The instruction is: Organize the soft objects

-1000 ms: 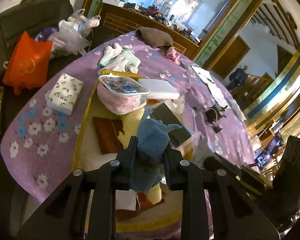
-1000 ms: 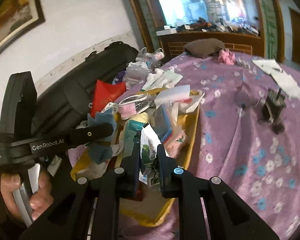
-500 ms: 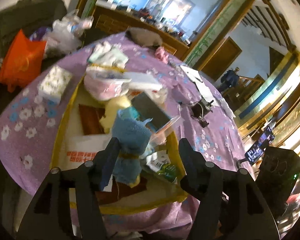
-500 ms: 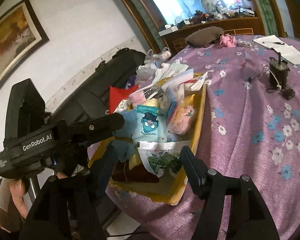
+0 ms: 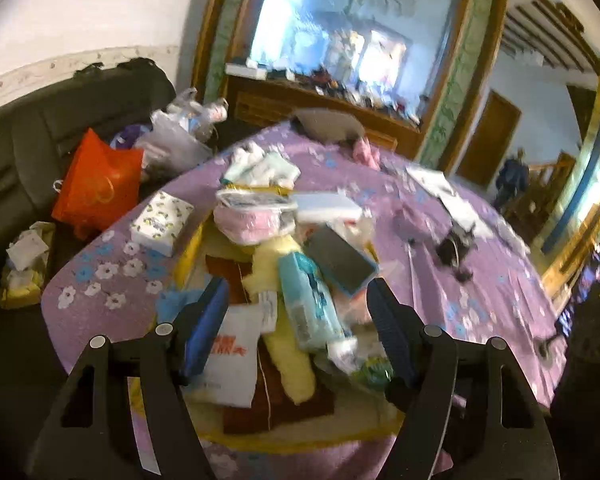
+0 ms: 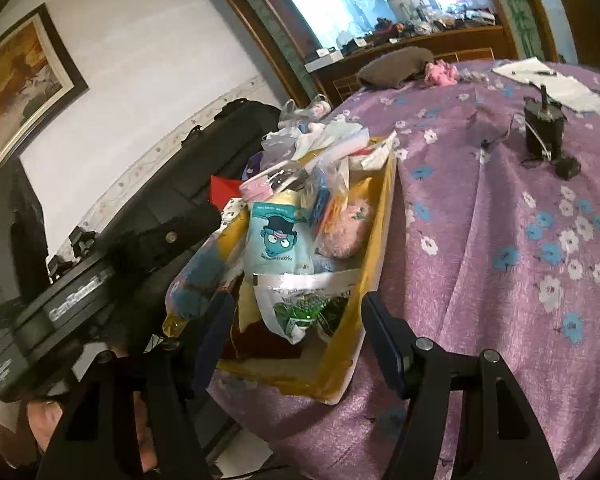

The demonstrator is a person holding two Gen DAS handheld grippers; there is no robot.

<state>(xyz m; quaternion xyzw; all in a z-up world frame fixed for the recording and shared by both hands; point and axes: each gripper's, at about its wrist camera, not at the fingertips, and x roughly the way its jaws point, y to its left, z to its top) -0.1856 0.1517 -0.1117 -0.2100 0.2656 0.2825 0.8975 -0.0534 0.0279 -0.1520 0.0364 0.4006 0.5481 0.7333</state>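
A yellow tray [image 5: 188,248] on the purple flowered tablecloth holds a heap of soft things. Among them are a yellow plush [image 5: 278,256], a light blue packet [image 5: 308,304] and a pink pouch [image 5: 248,224]. My left gripper [image 5: 296,320] hangs over the heap, its jaws opening with nothing pressed between them. A blue knitted cloth [image 5: 172,304] lies just outside its left finger, at the tray's corner [image 6: 198,280]. My right gripper [image 6: 300,336] is open at the tray's near end. A white and green packet [image 6: 300,304] lies in the tray beyond its tips, untouched.
A white tissue box [image 5: 162,222] sits left of the tray, with an orange bag [image 5: 100,184] on the black sofa behind. On the cloth to the right stand a black motor [image 6: 544,128] and papers [image 6: 556,84]. A grey cushion [image 6: 396,66] lies at the far edge.
The left gripper opened and let go of the blue knitted cloth, which dropped beside its left finger. The right gripper opened and released the white and green packet into the tray.
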